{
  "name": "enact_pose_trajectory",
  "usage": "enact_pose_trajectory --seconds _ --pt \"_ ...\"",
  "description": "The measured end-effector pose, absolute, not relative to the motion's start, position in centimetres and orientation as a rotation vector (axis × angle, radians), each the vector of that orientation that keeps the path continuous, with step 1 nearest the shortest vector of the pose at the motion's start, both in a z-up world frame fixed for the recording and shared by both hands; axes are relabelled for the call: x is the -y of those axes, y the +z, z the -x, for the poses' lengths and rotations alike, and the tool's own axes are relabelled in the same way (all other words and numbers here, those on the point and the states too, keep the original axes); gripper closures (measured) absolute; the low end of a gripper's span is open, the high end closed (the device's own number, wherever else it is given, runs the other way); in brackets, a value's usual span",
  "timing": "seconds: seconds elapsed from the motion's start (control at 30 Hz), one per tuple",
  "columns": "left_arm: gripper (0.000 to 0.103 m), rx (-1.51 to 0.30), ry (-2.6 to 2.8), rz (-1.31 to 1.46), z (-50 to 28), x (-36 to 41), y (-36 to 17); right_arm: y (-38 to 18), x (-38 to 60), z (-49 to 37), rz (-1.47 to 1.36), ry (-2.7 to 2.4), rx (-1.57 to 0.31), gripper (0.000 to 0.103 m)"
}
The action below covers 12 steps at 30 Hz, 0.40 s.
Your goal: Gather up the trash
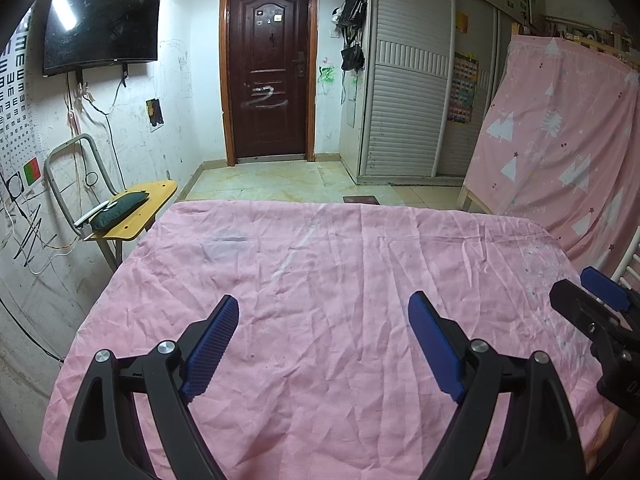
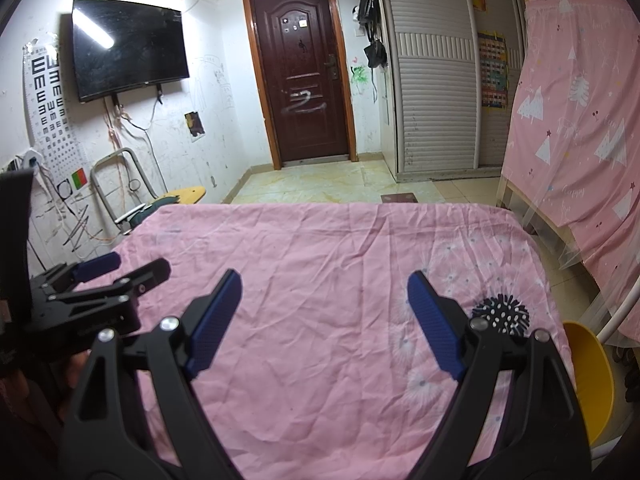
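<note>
A pink wrinkled cloth covers the table in front of me. My left gripper hovers over its near middle, open, with only cloth between its blue pads. My right gripper is open too, with nothing between its fingers, and shows at the right edge of the left wrist view. The left gripper appears at the left of the right wrist view. A black spiky ball with white dots lies on the cloth just right of the right gripper's right finger. A yellow bin stands below the table's right edge.
A chair with a yellow seat and a dark green cushion stands left of the table by the wall. A pink-curtained frame is at the right. Beyond the table are tiled floor, a brown door and a wardrobe.
</note>
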<state>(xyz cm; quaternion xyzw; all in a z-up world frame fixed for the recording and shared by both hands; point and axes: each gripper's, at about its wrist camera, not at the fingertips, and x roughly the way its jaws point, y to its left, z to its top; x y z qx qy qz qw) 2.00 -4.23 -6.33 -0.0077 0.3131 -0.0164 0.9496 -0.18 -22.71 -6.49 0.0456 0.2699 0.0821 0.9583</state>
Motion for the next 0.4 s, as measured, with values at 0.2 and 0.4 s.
enact_pose_trajectory --seconds 0.2,0.4 --pt "0.024 -0.644 -0.039 0.008 -2.13 4.32 -6.27 -6.44 22.74 0.25 -0.093 0.166 -0.546 0.022" --pt "0.024 -0.655 -0.039 0.020 -2.19 3.91 -6.11 -6.56 22.67 0.14 -0.094 0.166 -0.556 0.022"
